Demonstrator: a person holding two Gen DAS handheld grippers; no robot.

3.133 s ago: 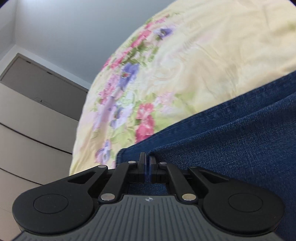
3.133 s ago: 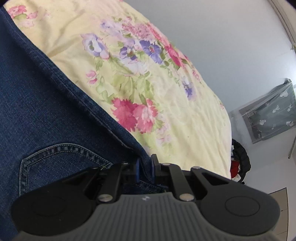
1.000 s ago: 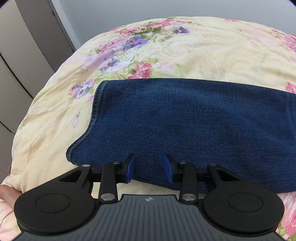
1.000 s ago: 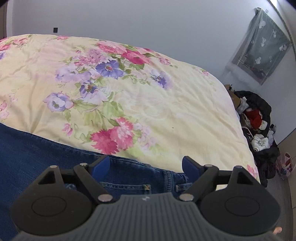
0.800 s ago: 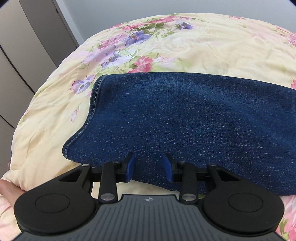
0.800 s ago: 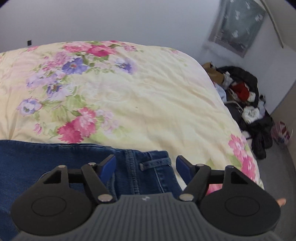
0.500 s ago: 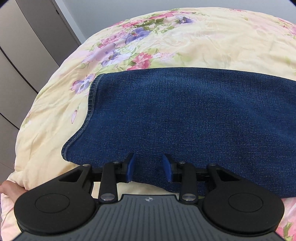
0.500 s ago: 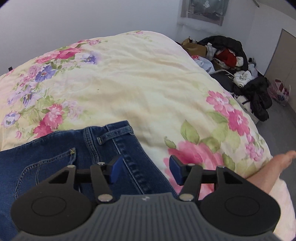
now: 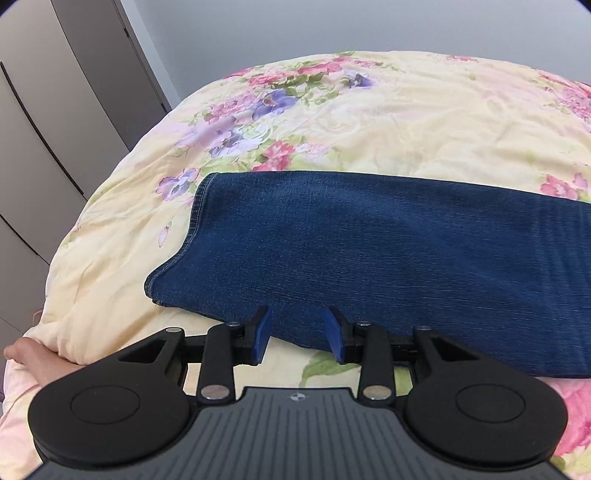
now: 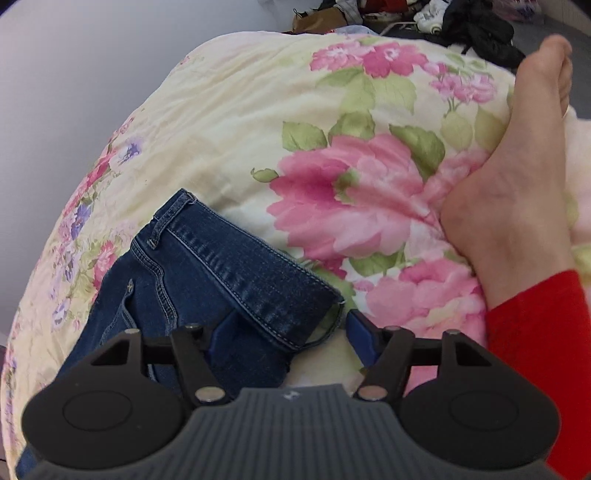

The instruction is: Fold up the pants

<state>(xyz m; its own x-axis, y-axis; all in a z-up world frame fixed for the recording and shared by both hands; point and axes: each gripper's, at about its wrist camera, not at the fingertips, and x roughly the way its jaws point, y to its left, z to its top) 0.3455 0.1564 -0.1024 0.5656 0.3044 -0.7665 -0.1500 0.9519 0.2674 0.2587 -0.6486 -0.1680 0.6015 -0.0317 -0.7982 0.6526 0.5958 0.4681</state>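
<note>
right wrist view: right gripper (image 10: 282, 330) jaws closing around the pants (image 10: 207, 273) waistband corner; left gripper (image 9: 297, 332) jaws apart; next, a firm pinch.

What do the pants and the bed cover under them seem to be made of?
Pants: apparently denim, dark blue and matte, with a fine ribbed weave and pale contrast stitching at the waistband. Bed cover: looks like a soft padded quilt, perhaps cotton, pale yellow with a printed floral pattern, puffy and creased.

Floral quilt (image 9: 424, 122), grey wardrobe (image 9: 55, 122), clothes pile (image 10: 461, 18).
</note>
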